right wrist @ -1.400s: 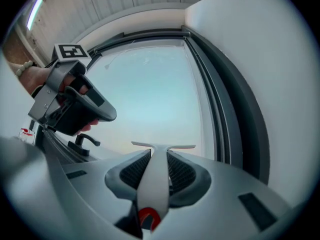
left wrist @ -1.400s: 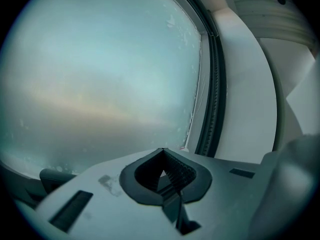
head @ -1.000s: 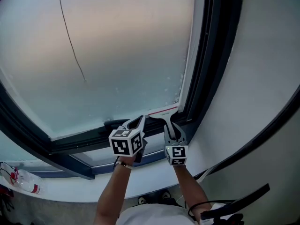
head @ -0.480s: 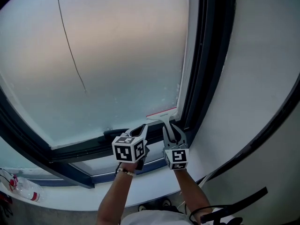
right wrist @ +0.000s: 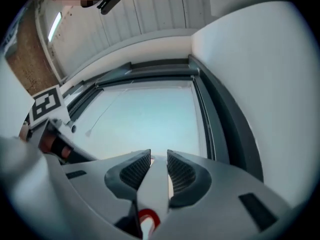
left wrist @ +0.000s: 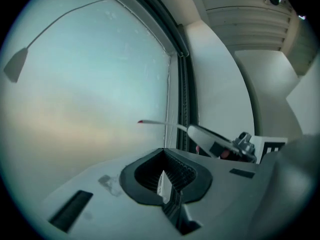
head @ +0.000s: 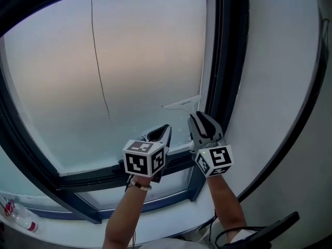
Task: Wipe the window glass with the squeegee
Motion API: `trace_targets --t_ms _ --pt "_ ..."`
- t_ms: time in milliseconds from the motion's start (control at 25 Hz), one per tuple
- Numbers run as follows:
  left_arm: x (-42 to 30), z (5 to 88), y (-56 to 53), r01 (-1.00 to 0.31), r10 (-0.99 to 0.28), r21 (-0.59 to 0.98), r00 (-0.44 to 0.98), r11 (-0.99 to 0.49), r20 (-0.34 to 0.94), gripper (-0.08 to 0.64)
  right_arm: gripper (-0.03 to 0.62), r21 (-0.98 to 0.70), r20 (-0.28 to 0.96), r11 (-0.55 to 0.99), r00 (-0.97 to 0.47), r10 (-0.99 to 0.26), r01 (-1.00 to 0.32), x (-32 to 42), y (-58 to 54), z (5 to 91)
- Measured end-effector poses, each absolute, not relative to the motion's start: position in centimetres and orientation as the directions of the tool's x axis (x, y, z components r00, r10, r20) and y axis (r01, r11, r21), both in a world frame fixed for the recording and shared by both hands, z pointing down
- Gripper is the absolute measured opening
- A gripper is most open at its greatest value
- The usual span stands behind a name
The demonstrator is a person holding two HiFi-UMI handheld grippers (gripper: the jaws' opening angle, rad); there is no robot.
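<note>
Head view: squeegee (head: 181, 104) sits center-right of the frame, blade across the window glass (head: 129, 61), right end just beside the dark frame (head: 228, 61). I can't tell if the blade edge is actually touching the glass. The right gripper (head: 196, 117) grips it from below by the handle. The left gripper (head: 165, 128) hovers just left of it and carries nothing that I can see here.

Left gripper view: jaws are closed, tips meeting. A thin white sliver shows between the pads (left wrist: 175, 171), can't identify it. The blade shows as a thin pale strip with a red end cap, mid-frame.

Right gripper view: jaws are clamped on the white handle (right wrist: 152, 184), ribbed pads on both flanks, red ring (right wrist: 146, 216) near the bottom edge. The handle is centered between the pads, no visible skew.

Handling, my read:
- It looks like a light plastic tool, so weight shouldn't be an issue.
- The handle is stiff but smooth, so it could twist or slip in the pads under wipe pressure.
- The blade lip is probably soft rubber, so it needs even pressure and a steady angle or it'll streak.
- Hold it by the handle shank, as now, not by the blade.
- The glass is rigid, but don't lever the tool against the frame.
</note>
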State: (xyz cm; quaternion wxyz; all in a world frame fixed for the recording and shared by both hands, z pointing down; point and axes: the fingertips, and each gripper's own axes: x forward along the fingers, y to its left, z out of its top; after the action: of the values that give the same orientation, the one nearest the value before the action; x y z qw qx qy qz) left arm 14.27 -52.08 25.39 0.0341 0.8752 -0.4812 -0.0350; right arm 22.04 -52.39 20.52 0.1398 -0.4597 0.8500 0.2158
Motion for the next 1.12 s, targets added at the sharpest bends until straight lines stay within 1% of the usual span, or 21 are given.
trace_targets --t_ms 80,200,400,560,680,840,1000,1120 --pt "14.4 23.6 -51.8 -0.842 -0.845 0.072 0.532 -0.535 -0.051 0.000 0.091 0.254 -0.511 0.472 -0.531 -0.676 -0.844 22.3 -51.6 16.1" --pt "15.1 21.0 -51.5 -0.841 -0.841 0.034 0.538 -0.541 -0.065 0.000 0.091 0.218 -0.614 0.460 -0.487 -0.621 -0.861 23.5 -50.9 10.1" --pt "15.0 15.4 -51.6 -0.843 -0.838 -0.008 0.535 -0.537 -0.112 0.000 0.091 0.177 -0.715 0.465 -0.438 -0.545 -0.867 24.1 -50.9 1.1" --pt "14.3 12.0 -52.1 -0.844 -0.836 -0.007 0.532 -0.536 -0.135 0.000 0.091 0.202 -0.742 0.440 -0.430 -0.515 -0.875 23.8 -51.8 -4.0" --pt "13.8 10.6 -52.2 -0.847 -0.836 -0.018 0.528 -0.532 -0.149 0.000 0.091 0.189 -0.752 0.437 -0.416 -0.512 -0.879 23.5 -53.0 -6.7" --pt "13.1 10.2 -52.5 -0.843 -0.831 -0.009 0.531 -0.538 -0.166 0.000 0.091 0.160 -0.769 0.450 -0.397 -0.502 -0.879 23.3 -54.1 -10.0" --pt "12.7 10.6 -52.7 -0.831 -0.820 0.009 0.546 -0.556 -0.173 0.000 0.092 0.183 -0.779 0.447 -0.406 -0.477 -0.876 22.6 -54.3 -12.6" --pt "12.3 10.8 -53.3 -0.833 -0.823 0.017 0.544 -0.554 -0.167 0.000 0.092 0.203 -0.768 0.426 -0.413 -0.489 -0.882 21.7 -55.1 -13.7"
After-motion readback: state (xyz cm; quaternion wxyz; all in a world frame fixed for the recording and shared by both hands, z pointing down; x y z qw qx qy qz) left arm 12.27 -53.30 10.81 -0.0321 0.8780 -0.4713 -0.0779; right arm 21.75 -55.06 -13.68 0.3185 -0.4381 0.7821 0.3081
